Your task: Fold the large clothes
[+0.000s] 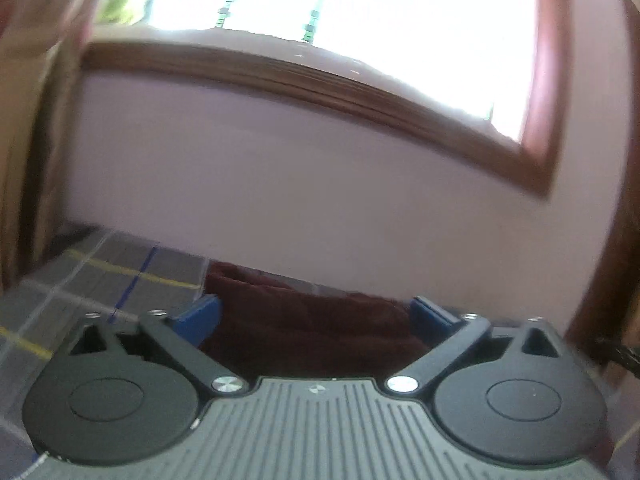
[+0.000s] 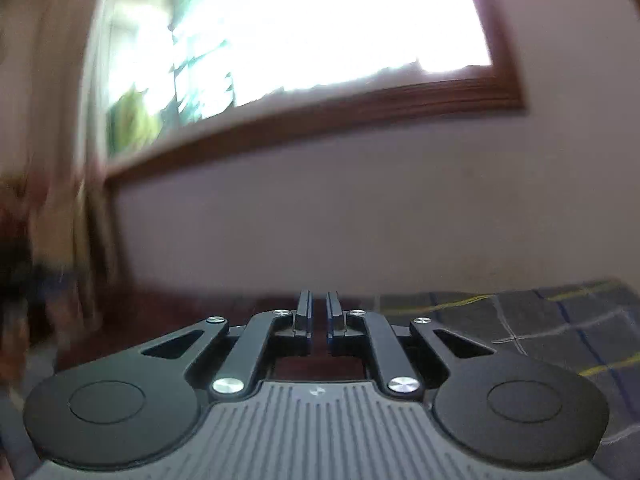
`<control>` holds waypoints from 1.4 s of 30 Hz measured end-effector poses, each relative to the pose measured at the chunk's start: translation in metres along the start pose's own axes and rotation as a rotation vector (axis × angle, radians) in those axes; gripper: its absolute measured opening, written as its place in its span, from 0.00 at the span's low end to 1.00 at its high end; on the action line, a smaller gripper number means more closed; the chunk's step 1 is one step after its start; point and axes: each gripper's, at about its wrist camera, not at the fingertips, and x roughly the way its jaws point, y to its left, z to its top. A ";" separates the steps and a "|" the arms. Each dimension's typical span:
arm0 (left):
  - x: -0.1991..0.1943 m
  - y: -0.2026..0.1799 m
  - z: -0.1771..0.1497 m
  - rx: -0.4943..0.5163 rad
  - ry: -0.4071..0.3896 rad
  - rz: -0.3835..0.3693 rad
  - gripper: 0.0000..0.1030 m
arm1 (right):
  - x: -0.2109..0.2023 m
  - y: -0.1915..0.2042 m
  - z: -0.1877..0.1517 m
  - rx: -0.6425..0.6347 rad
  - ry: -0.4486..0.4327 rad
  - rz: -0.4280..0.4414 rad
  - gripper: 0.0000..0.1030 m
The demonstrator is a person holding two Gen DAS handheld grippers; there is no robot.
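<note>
We see the maroon garment (image 1: 312,320) bunched on the plaid bedspread (image 1: 120,280) against the wall, soft and limp. Our left gripper (image 1: 314,314) has its jaws wide apart; the right gripper (image 2: 319,312) has its jaws nearly together, a grip unclear. We'd pinch a hem or corner.

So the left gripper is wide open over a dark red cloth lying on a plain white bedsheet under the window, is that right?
Not quite: the sheet is not plain white. In the left wrist view the left gripper does stand wide open over the dark red cloth, under the window, but the sheet beneath is grey, checked with yellow, blue and white lines.
</note>
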 end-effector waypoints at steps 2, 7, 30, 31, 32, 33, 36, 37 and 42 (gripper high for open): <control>0.013 -0.025 -0.001 0.111 0.044 -0.045 0.70 | 0.021 0.006 -0.006 -0.018 0.071 0.033 0.07; 0.070 -0.076 -0.013 0.363 0.075 -0.054 0.51 | 0.067 0.024 -0.015 -0.124 0.154 0.046 0.06; 0.227 0.003 -0.050 0.049 0.332 -0.001 0.53 | 0.185 -0.042 -0.046 0.123 0.357 0.082 0.01; 0.224 0.006 -0.051 0.039 0.335 -0.002 0.53 | 0.187 -0.048 -0.046 0.158 0.361 0.086 0.01; 0.223 0.008 -0.051 0.033 0.338 0.000 0.53 | 0.189 -0.053 -0.047 0.187 0.365 0.094 0.01; 0.223 0.007 -0.051 0.031 0.340 0.004 0.53 | 0.189 -0.058 -0.048 0.221 0.368 0.102 0.01; 0.221 0.008 -0.051 0.027 0.343 0.021 0.53 | 0.191 -0.068 -0.049 0.276 0.371 0.105 0.01; 0.220 0.007 -0.051 0.027 0.341 0.025 0.53 | 0.190 -0.074 -0.048 0.306 0.372 0.112 0.01; 0.219 0.006 -0.050 0.035 0.334 0.041 0.53 | 0.169 -0.083 -0.038 0.222 0.353 -0.045 0.01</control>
